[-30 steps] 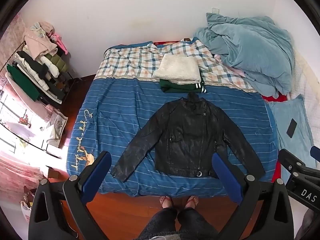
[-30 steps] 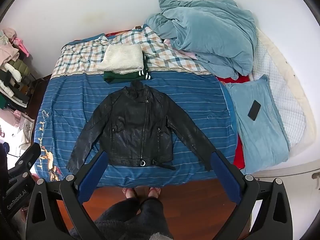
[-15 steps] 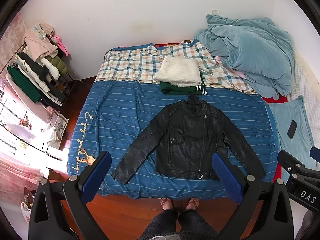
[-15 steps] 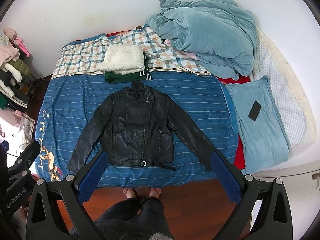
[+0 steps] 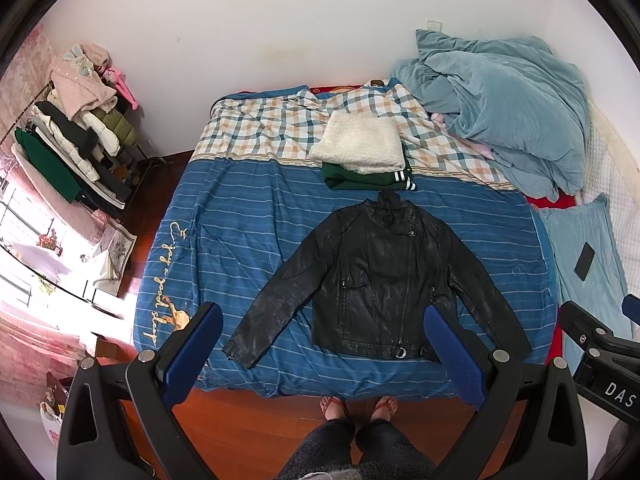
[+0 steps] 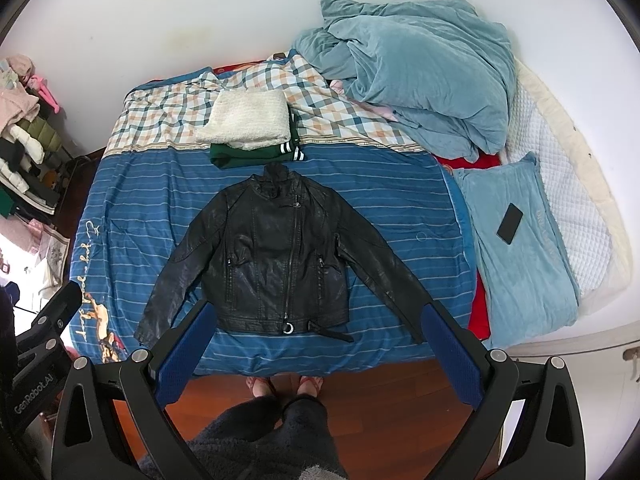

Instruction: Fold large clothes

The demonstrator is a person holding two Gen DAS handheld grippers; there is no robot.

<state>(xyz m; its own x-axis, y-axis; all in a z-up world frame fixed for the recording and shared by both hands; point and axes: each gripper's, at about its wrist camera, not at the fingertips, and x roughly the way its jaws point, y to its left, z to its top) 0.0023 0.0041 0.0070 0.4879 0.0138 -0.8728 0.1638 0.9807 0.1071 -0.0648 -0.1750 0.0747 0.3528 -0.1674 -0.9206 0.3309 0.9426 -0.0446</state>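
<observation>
Your black leather jacket (image 5: 380, 280) (image 6: 276, 260) lies flat and face up at the centre of the frame on the blue striped bedspread (image 5: 240, 240), sleeves spread out, collar pointing at the folded white and green clothes (image 5: 364, 156) above it. Your left gripper (image 5: 324, 352) and right gripper (image 6: 320, 348) both hover at the bottom of the frame with fingers wide apart, holding nothing, while your feet (image 5: 360, 406) stand at the bed's near edge
</observation>
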